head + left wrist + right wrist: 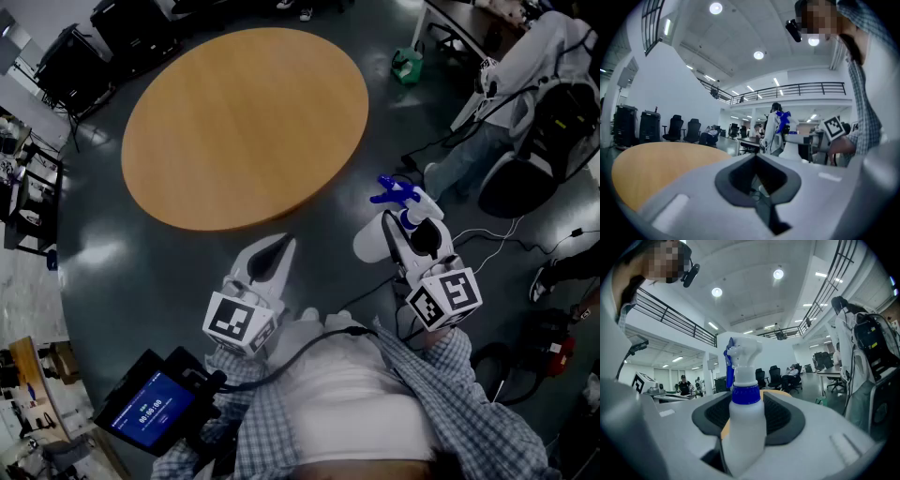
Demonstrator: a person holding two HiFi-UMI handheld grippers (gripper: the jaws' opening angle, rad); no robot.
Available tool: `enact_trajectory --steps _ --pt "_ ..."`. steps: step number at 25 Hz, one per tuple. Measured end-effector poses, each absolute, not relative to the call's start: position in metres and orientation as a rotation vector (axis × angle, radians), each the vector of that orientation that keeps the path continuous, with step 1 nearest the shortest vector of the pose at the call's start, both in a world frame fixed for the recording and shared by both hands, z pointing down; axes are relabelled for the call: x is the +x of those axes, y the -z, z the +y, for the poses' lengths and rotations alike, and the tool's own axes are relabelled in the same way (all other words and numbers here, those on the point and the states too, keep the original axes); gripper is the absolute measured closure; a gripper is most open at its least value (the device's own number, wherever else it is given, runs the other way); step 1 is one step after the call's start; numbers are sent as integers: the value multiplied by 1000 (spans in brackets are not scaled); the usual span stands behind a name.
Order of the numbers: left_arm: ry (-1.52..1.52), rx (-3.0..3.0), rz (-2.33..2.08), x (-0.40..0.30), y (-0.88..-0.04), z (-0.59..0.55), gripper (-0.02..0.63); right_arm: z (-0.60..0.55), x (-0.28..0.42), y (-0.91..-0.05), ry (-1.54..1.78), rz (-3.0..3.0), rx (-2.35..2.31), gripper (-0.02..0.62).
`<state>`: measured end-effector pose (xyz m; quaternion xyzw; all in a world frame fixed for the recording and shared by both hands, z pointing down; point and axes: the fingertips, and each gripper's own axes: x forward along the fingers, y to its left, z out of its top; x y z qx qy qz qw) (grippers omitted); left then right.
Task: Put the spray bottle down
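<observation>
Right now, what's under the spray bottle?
Grey floor, not the round table: the right gripper holds the spray bottle off its edge. The spot directly beneath is hidden by both.

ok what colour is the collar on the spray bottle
The collar is blue, on the white spray bottle; clearest in the right gripper view.

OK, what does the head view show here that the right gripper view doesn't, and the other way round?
Head view only: the whole outline of the round table, a lit screen by the person's side, and cables on the floor.

Right gripper view only: ceiling lights and a balcony railing.

Both: the spray bottle gripped in the right claw, held off the table.
</observation>
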<state>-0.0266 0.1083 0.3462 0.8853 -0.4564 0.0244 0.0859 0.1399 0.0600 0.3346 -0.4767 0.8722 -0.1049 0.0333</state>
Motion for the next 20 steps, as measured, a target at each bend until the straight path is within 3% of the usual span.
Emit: enact_trajectory --steps 20 --pt "-31 2617 -1456 -21 -341 107 606 55 140 -339 304 2748 -1395 397"
